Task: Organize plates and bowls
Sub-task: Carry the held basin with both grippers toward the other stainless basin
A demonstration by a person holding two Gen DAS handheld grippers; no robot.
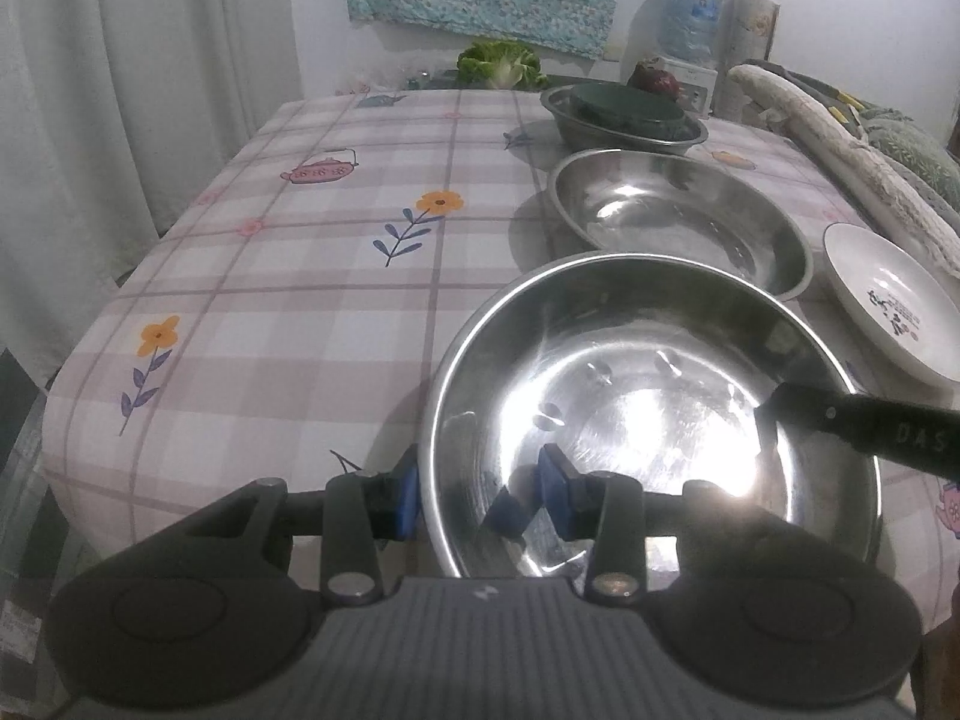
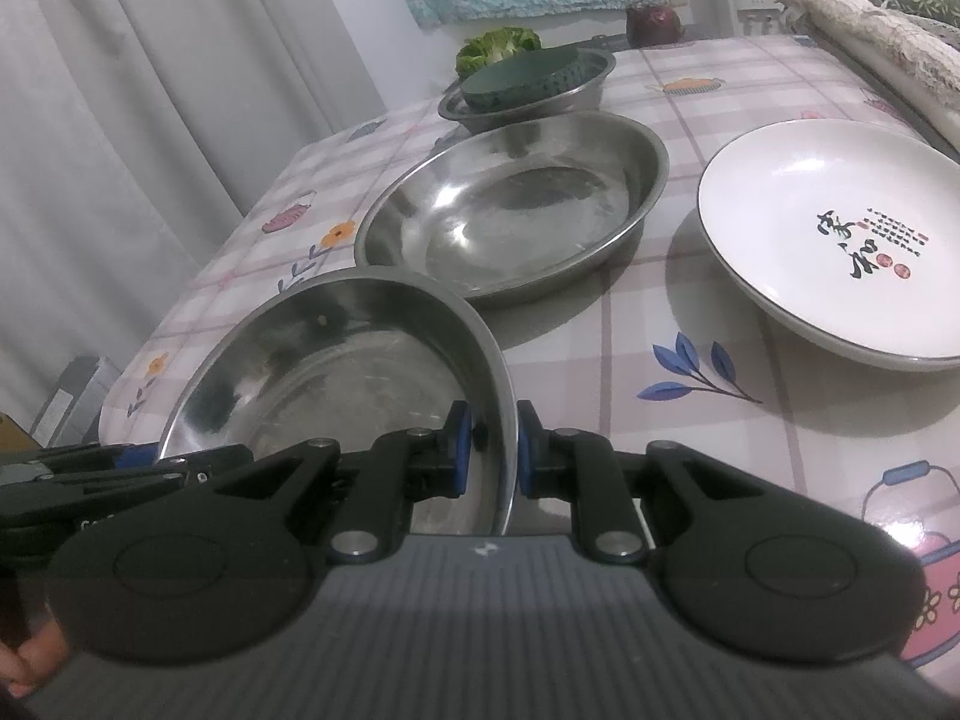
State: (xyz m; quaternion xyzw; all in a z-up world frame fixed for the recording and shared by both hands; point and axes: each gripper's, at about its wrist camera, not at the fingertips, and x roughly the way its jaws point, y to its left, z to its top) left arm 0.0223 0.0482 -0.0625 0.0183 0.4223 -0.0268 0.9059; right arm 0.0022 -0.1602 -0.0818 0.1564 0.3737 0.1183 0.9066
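I have a wide steel bowl (image 1: 630, 420) (image 2: 336, 372) by both sides, tilted over the near part of the table. My left gripper (image 1: 480, 495) straddles its near-left rim, one blue pad outside and one against the inner wall, shut on it. My right gripper (image 2: 493, 456) is shut on the right rim; one of its fingers (image 1: 870, 426) shows in the left wrist view. Behind lies a second steel bowl (image 1: 678, 216) (image 2: 516, 210). Further back a third steel bowl (image 1: 690, 135) (image 2: 594, 69) holds an upturned dark green bowl (image 1: 630, 105) (image 2: 522, 81). A white plate (image 1: 888, 300) (image 2: 840, 240) with black writing sits right.
The checked flowery tablecloth (image 1: 300, 240) is bare on its left half, ending at a curtain (image 1: 120, 120). Lettuce (image 1: 498, 63), a dark red vegetable (image 1: 654, 78) and a water bottle (image 1: 684, 18) stand at the back. Folded bedding (image 1: 840, 138) runs along the right edge.
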